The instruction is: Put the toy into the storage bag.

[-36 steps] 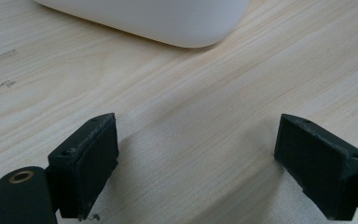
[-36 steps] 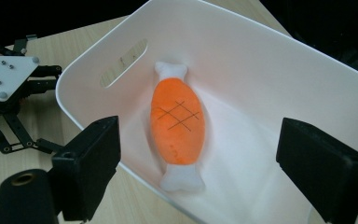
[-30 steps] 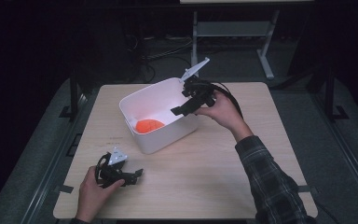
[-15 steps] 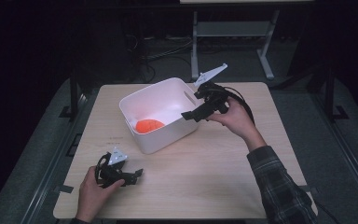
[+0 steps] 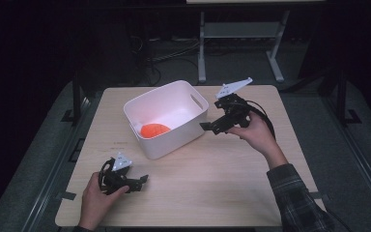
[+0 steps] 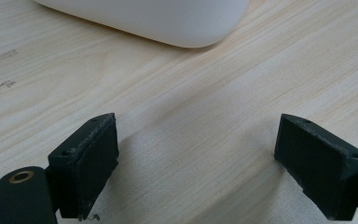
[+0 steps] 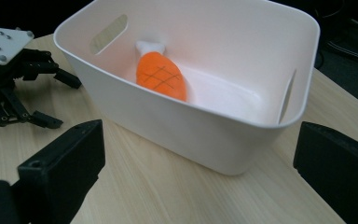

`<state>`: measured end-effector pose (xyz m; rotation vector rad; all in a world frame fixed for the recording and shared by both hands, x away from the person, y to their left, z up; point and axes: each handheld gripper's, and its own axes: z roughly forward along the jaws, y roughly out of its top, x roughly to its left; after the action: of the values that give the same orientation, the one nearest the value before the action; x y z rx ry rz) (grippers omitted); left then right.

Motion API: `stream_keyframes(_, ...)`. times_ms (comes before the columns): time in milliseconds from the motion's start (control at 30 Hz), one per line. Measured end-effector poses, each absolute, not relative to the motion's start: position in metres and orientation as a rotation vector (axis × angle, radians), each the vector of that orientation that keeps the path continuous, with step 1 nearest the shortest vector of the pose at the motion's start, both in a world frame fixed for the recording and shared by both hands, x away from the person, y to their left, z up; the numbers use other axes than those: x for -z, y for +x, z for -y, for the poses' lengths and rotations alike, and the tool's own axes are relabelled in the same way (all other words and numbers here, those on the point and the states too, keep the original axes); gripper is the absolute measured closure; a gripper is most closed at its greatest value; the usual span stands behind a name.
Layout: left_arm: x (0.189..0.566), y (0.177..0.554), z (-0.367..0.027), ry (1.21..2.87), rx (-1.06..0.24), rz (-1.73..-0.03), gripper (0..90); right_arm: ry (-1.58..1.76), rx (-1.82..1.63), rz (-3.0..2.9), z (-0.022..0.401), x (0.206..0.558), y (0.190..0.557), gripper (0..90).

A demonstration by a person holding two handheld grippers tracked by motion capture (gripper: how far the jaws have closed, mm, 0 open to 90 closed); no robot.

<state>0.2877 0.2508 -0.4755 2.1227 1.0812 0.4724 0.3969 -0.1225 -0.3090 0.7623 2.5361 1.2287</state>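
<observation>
The toy drumstick (image 7: 161,77), an orange plush piece with a white bone end and stitched grid lines, lies on the floor of the white bin (image 5: 160,145) against one long wall. The bin stands near the middle of the worktop (image 5: 232,193), slightly toward its far edge. The right hand-held gripper (image 5: 207,126) hangs just outside the bin's right end wall; its jaws have just been opening and now stand wide apart with nothing between them, so it is released. The left hand-held gripper (image 5: 142,181) rests near the near left corner of the worktop, well apart from the bin, jaws likewise spread over bare wood and holding nothing. The drumstick is judged light, soft and compressible, not fragile and not slippery; its fabric should give good friction against the pads. Take hold across the thick orange body, where the filling gives the pads something to bite on, rather than at the narrow white end. The bin walls limit approach, so a descent from above is advised.
</observation>
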Motion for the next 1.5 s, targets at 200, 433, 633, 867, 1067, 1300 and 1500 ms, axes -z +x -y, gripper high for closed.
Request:
stream_keyframes(200,0.475,0.288,-0.251,2.127,-0.472,-1.079,12.6,0.807,-1.235,-2.507,0.139,0.323,0.390,1.6)
stream_keyframes(433,0.475,0.288,-0.251,2.124,-0.473,-1.080,12.6,0.833,-1.240,-2.486,0.154,0.338,0.380,1.6)
stream_keyframes(633,0.476,0.288,-0.251,2.123,-0.473,-1.081,12.6,0.848,-1.252,-2.452,0.164,0.352,0.369,1.6)
stream_keyframes(867,0.476,0.288,-0.251,2.123,-0.473,-1.081,12.6,0.881,-1.281,-2.419,0.174,0.370,0.356,1.6)
stream_keyframes(1067,0.476,0.288,-0.251,2.123,-0.473,-1.079,12.6,0.918,-1.266,-2.402,0.182,0.384,0.346,1.6)
stream_keyframes(1300,0.476,0.288,-0.251,2.120,-0.472,-1.082,12.5,0.947,-1.260,-2.381,0.192,0.398,0.334,1.6)
stream_keyframes(1500,0.476,0.288,-0.251,2.125,-0.473,-1.079,12.6,0.965,-1.241,-2.361,0.198,0.410,0.323,1.6)
